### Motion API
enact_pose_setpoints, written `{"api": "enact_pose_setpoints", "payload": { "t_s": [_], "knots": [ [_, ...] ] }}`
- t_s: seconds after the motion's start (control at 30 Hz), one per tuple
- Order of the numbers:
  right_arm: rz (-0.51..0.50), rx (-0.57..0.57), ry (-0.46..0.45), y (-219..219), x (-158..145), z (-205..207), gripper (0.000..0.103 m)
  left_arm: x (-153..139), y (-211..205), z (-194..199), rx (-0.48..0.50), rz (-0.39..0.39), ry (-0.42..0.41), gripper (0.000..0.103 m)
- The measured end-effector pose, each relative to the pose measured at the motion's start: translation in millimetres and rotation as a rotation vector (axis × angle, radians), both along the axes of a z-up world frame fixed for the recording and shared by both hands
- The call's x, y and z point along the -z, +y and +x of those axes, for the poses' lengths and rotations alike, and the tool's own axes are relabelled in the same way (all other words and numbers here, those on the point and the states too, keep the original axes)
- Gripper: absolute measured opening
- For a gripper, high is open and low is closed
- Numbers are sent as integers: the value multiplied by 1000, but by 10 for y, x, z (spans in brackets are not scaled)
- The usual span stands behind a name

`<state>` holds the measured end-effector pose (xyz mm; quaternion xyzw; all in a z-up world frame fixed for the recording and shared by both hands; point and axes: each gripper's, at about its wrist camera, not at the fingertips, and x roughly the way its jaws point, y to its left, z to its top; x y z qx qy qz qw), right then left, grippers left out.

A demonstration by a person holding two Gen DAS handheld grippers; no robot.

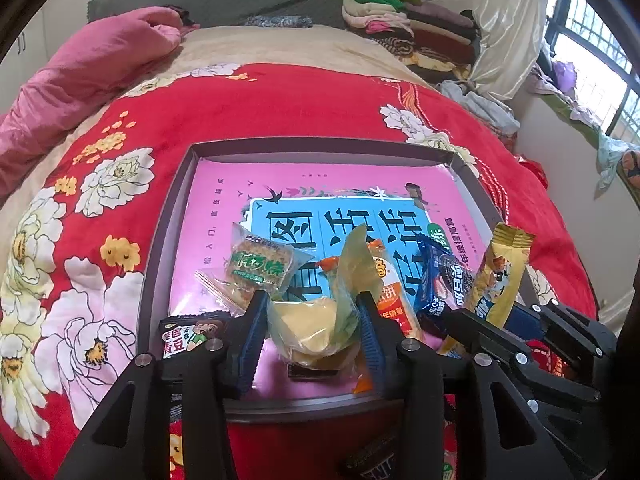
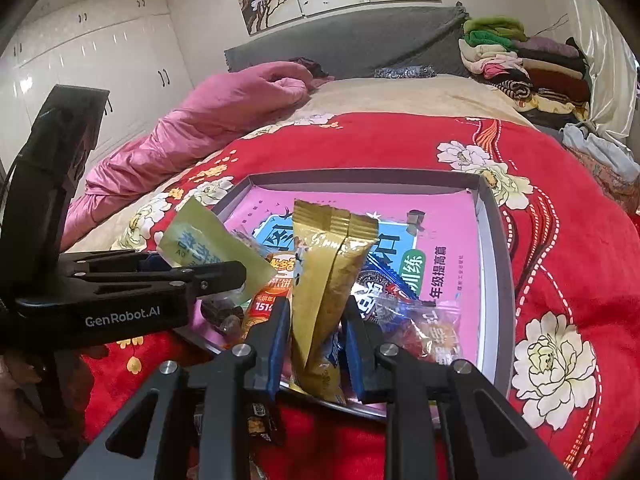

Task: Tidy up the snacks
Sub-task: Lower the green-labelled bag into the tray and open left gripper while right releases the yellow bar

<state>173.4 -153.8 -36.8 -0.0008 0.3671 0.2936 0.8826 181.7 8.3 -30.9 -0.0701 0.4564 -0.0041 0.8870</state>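
A shallow grey box [image 1: 320, 148] lined with a pink book sits on the red flowered bedspread. My left gripper [image 1: 312, 312] is shut on a clear green-topped pack with a yellow pastry [image 1: 316, 324], held over the box's near edge. My right gripper [image 2: 316, 320] is shut on a gold snack packet [image 2: 324, 280], held upright over the box's near right corner [image 1: 496, 276]. Several snacks lie in the box: a green-label cracker pack [image 1: 260, 268], an orange pack [image 1: 394, 296], a dark blue cookie pack [image 1: 444, 280]. A small black-and-white pack [image 1: 188, 336] lies at the near left edge.
The box's far half [image 2: 360, 200] shows only the pink book. A pink quilt [image 2: 192, 128] lies far left on the bed. Folded clothes [image 2: 524, 68] are stacked far right by the grey headboard. More snack packs [image 2: 260, 420] lie on the bedspread below the grippers.
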Motion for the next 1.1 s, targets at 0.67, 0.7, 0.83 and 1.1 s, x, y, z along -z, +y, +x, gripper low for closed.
{"api": "enact_pose_setpoints", "payload": {
  "t_s": [0.67, 0.7, 0.83, 1.1],
  "knots": [
    [50, 63, -12, -189, -107, 34, 37, -156, 29, -77, 1, -6, -34, 59],
    [53, 64, -14, -198, -114, 32, 37, -165, 35, -82, 1, -8, -37, 59],
    [65, 72, -22, -231, -139, 37, 39, -221, 66, -113, -3, -12, -54, 60],
    [102, 87, -58, -320, -251, -10, 47, -359, 90, -178, -2, -25, -90, 73]
  ]
}}
